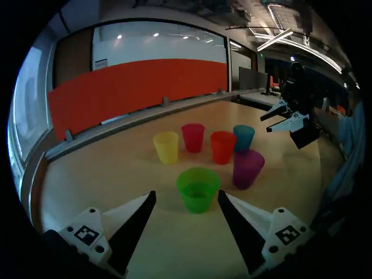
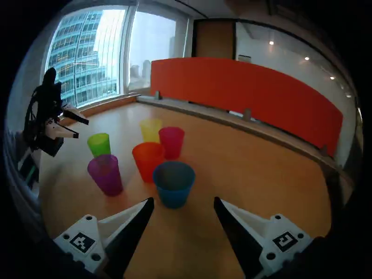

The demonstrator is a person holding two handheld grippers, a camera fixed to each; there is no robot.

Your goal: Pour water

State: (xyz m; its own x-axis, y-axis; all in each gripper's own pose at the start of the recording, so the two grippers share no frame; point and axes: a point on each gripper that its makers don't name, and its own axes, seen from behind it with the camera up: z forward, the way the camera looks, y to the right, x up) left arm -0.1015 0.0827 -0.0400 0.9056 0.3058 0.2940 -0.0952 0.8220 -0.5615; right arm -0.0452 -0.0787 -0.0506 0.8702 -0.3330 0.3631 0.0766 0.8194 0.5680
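Wood table [image 1: 116, 172] spreads wide and pale under dim office light. An orange partition [image 1: 139, 88] runs along its far edge, and strip lights [image 1: 279, 39] cross the ceiling. In the right gripper view, tall windows [image 2: 88, 60] look out on towers.

Six cups stand upright in a loose cluster near the table's middle. The green cup [image 1: 198, 189] is just ahead of the left gripper [image 1: 186, 192], whose fingers are spread wide and hold nothing. The purple cup [image 1: 247, 168] is just beside the green one. Behind them stand the yellow cup [image 1: 166, 147], red cup [image 1: 193, 137], orange cup [image 1: 222, 147] and blue cup [image 1: 243, 137].

The blue cup stands just ahead of the right gripper [image 2: 182, 199], whose fingers are also spread and empty.

Bare tabletop lies between the cluster and the partition, and on the side away from the windows. The two grippers face each other across the cups, well apart.
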